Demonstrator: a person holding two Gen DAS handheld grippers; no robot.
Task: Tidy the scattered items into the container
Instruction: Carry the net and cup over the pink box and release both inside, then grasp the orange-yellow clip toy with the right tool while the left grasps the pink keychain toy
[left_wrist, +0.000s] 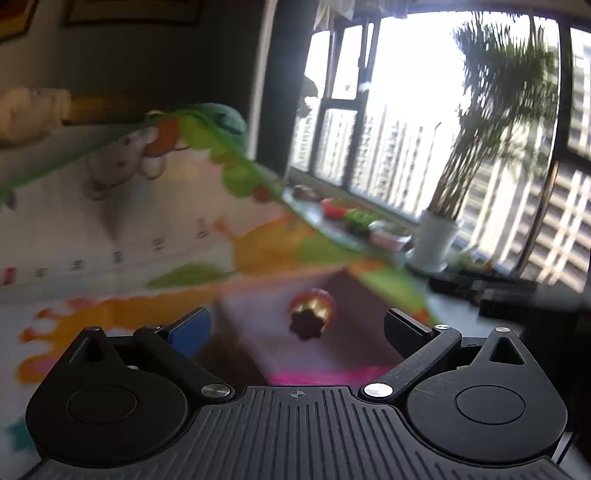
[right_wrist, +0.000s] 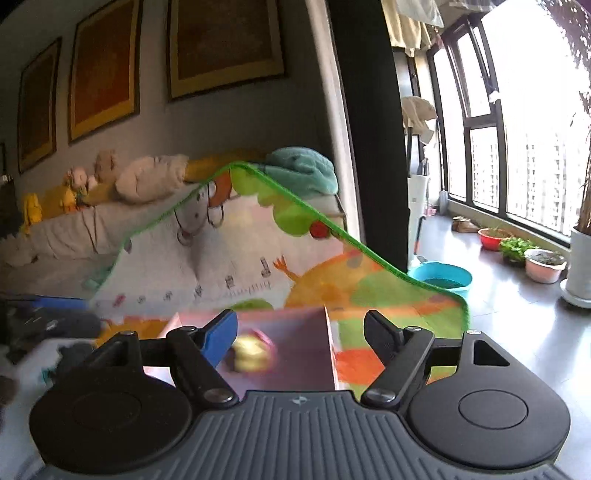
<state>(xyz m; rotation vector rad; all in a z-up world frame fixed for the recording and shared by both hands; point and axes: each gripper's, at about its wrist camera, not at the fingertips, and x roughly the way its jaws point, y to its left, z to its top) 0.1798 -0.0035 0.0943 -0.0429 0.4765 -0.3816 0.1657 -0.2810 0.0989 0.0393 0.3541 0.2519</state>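
The left gripper (left_wrist: 297, 326) has its two black fingers spread wide, with nothing between them. The right gripper (right_wrist: 301, 338) is spread open too and holds nothing. One finger on each has a smooth blue pad (right_wrist: 221, 338).

Just past both grippers sits the container, a pink box (right_wrist: 295, 347) with thin, flat, stiff walls, like card or plastic. It rests on the play mat (right_wrist: 236, 266), close to the mat's near corner by the window side. Inside the box lies a small round toy (left_wrist: 312, 314), red and shiny gold, with a dark bumpy end. In the right wrist view it is a yellow and pink blur (right_wrist: 253, 354). I think it lies there because it was just put in, and the fingers are open so it can stay.

The mat is soft and bright, with a green sewn edge and pictures of an orange animal and a round green tree. It is bent upward, so one corner pokes high.

On the floor by the window stand a white plant pot (left_wrist: 437, 236), a red bowl (right_wrist: 493, 236) and a blue tub (right_wrist: 441, 278).
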